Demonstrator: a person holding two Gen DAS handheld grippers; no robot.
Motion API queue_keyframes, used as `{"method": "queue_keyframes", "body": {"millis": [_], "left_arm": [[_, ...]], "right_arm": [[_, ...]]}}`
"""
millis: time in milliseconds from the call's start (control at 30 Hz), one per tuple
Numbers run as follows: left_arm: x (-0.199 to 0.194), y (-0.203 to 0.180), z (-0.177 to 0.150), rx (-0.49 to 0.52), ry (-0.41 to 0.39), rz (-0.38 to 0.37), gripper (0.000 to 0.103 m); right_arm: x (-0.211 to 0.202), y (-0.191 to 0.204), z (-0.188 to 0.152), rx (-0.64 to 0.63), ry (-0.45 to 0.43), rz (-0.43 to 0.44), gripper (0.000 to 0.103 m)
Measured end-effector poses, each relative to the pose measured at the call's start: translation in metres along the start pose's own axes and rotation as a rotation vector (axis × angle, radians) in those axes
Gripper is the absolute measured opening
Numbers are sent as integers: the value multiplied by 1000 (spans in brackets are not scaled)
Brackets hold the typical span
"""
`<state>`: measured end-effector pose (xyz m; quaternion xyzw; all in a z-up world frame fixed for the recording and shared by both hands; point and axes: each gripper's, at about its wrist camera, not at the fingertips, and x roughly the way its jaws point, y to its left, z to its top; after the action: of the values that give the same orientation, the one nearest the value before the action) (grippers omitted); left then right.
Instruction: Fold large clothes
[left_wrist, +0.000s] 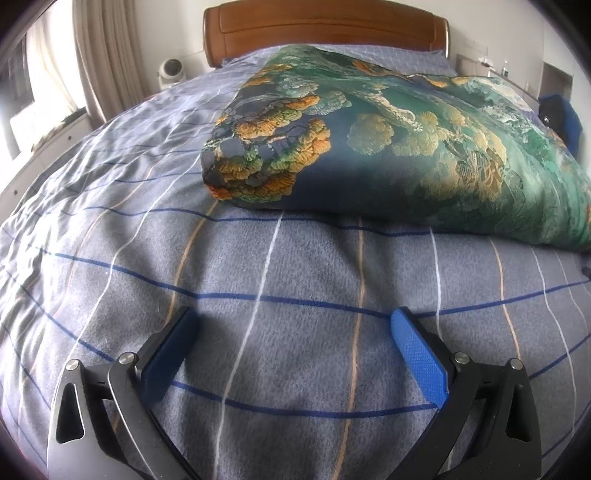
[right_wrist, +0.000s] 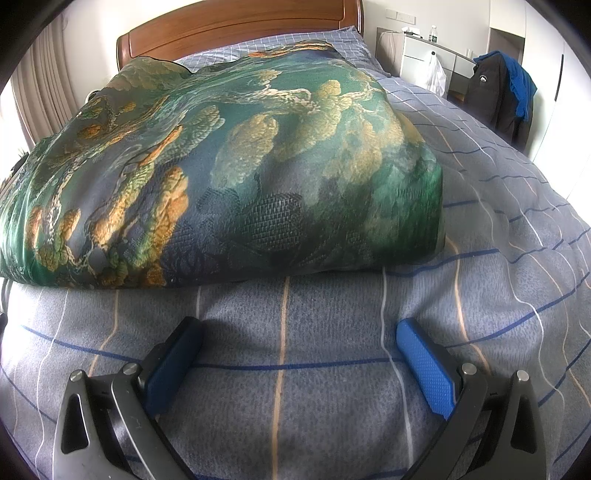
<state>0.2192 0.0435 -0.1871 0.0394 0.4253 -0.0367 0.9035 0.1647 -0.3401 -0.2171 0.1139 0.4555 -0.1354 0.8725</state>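
No writing is readable in either view; a small white logo on the dark jacket (right_wrist: 491, 96) hanging at the far right is showing, but it is too small to make out. A blue garment (right_wrist: 522, 86) is draping over that jacket.

The green and orange patterned garment (left_wrist: 388, 140) is lying folded in a thick bundle on the bed's grey-blue checked cover (left_wrist: 295, 280), its near edge resting just ahead of both tools. The wooden headboard (left_wrist: 321, 26) is standing behind it.

The left hand-held gripper (left_wrist: 295, 328) is hovering over bare cover with its blue pads (left_wrist: 419, 354) spread wide, holding nothing. The right hand-held gripper (right_wrist: 299, 336) is likewise sitting wide apart and empty, with the bundle (right_wrist: 221, 166) filling the view just beyond it.

A white round device (left_wrist: 171, 70) is sitting beside beige curtains (left_wrist: 99, 55) on the left. A white cabinet (right_wrist: 424, 55) carrying a bottle (right_wrist: 432, 33) is standing at the right, a white plastic bag (right_wrist: 436, 77) hanging on its front.
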Motion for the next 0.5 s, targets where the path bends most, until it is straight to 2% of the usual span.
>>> {"method": "queue_keyframes", "body": {"millis": [500], "left_arm": [[0,0,-1,0,-2,1,103]], "right_arm": [[0,0,0,1,0,-1,103]]}}
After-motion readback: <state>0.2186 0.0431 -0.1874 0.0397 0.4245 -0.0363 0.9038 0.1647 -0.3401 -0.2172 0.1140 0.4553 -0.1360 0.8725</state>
